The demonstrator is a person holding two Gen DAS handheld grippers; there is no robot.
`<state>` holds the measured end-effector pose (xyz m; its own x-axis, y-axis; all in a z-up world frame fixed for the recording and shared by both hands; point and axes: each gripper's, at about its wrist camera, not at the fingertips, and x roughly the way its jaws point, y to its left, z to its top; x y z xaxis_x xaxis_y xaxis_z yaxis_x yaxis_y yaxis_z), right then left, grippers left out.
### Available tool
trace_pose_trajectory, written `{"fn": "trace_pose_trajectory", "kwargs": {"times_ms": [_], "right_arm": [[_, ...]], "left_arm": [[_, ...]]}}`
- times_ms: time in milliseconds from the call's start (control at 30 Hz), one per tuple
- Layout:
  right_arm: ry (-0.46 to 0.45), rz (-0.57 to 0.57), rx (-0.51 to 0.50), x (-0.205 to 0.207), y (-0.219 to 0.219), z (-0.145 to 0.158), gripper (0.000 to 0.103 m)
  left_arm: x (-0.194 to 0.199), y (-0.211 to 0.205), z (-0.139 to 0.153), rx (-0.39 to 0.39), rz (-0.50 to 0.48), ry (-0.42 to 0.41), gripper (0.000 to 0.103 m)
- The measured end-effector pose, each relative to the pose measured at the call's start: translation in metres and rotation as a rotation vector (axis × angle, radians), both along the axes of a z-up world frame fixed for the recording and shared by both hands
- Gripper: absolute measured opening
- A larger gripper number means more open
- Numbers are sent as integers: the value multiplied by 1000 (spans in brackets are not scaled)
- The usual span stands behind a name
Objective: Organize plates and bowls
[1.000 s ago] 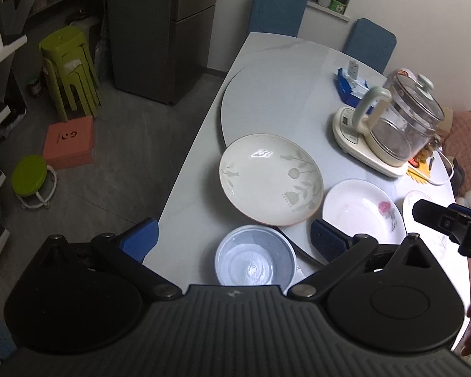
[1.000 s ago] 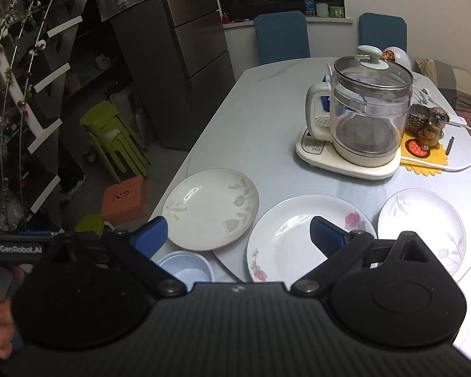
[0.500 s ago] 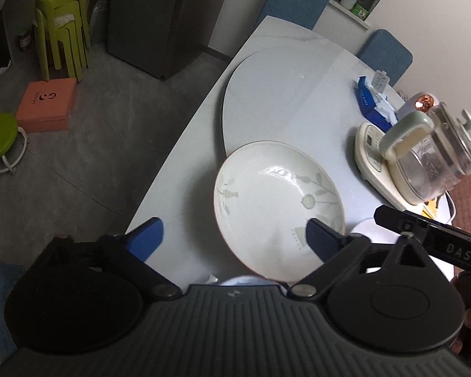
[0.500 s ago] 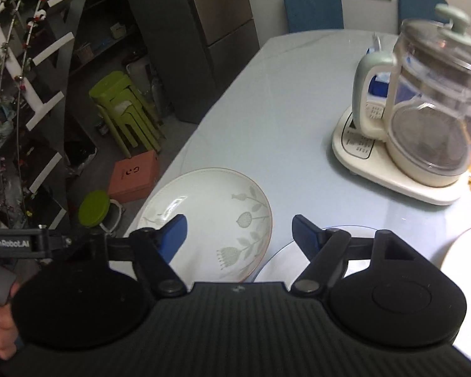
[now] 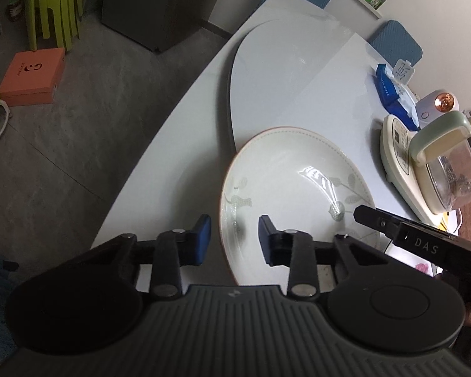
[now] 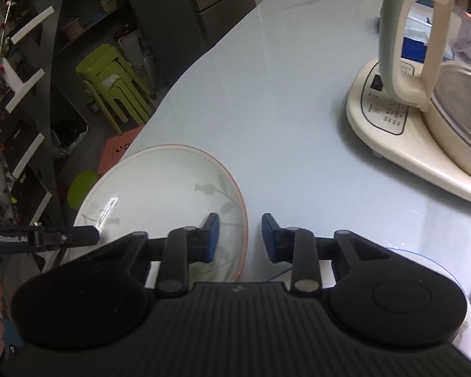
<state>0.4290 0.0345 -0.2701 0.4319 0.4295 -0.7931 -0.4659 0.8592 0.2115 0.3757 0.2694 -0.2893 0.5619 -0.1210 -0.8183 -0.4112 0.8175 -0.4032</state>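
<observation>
A cream plate with a grey leaf pattern and a thin red rim (image 5: 295,194) lies on the pale table (image 5: 282,72); it also shows in the right wrist view (image 6: 160,188). My left gripper (image 5: 232,240) is open, its jaws straddling the plate's left rim. My right gripper (image 6: 240,237) is open, its jaws straddling the plate's right rim. Neither pair of pads is closed on the rim. The right gripper's body (image 5: 424,242) shows at the right of the left wrist view. A rose-patterned plate (image 5: 422,267) peeks out behind it.
A glass kettle on a cream base (image 6: 424,94) stands to the right. A blue wipes pack (image 5: 389,94) lies behind it. Blue chairs (image 5: 395,44) stand at the far side. Green stools (image 6: 113,81), an orange box (image 5: 31,75) and a grey fridge are on the left floor side.
Both grippers moved forward and down to the leaf plate and narrowed their jaws around its opposite rims. The small blue bowl and most of the rose plate dropped out of view.
</observation>
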Motion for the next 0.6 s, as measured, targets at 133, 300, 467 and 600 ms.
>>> {"fn": "trace_pose_trajectory", "kwargs": {"times_ms": [133,300,467,600], "right_arm": [[41,-8,27,6,-1,-6,27],[85,-10,84,14,-5,-13,23],[136,-11,137,17,-14,-11,18],[131,-8,149,12,-18,-3,18]], "left_arm": [[5,-3,-6,1,-15,7,31],[6,-1,-8,-27,-2,7,28],[4,-1,-3,-16,-9,14,28],[0,-3,12,-3,-28,2,28]]}}
